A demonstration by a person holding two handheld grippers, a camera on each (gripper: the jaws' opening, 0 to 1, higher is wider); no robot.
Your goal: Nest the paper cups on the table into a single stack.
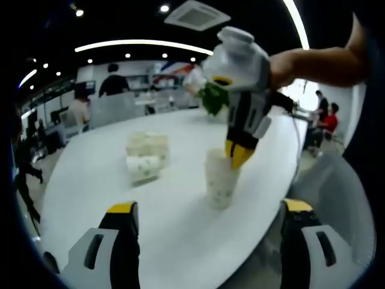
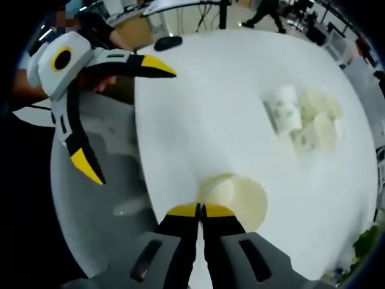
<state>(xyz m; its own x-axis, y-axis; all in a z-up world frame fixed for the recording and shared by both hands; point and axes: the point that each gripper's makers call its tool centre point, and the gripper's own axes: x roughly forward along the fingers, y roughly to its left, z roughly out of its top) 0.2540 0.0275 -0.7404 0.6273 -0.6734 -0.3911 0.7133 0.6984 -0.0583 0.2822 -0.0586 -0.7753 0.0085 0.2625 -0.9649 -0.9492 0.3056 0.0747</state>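
One upright paper cup (image 1: 220, 179) stands at centre frame of the left gripper view on the white surface (image 1: 180, 229), its rim pinched by the right tongs (image 1: 239, 155), jaws pressed together. Several more cups (image 1: 144, 155) lie grouped at centre left. Left tongs (image 1: 207, 217) sit spread at the bottom.

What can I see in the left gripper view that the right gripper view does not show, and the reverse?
Left gripper view alone: the upright paper cup from the side, and green leaves beyond it. Right gripper view alone: the cup's open mouth from above, with the right gripper shut on its rim, and a dark object on the table's far edge. Both: the white table and the loose cups lying together.
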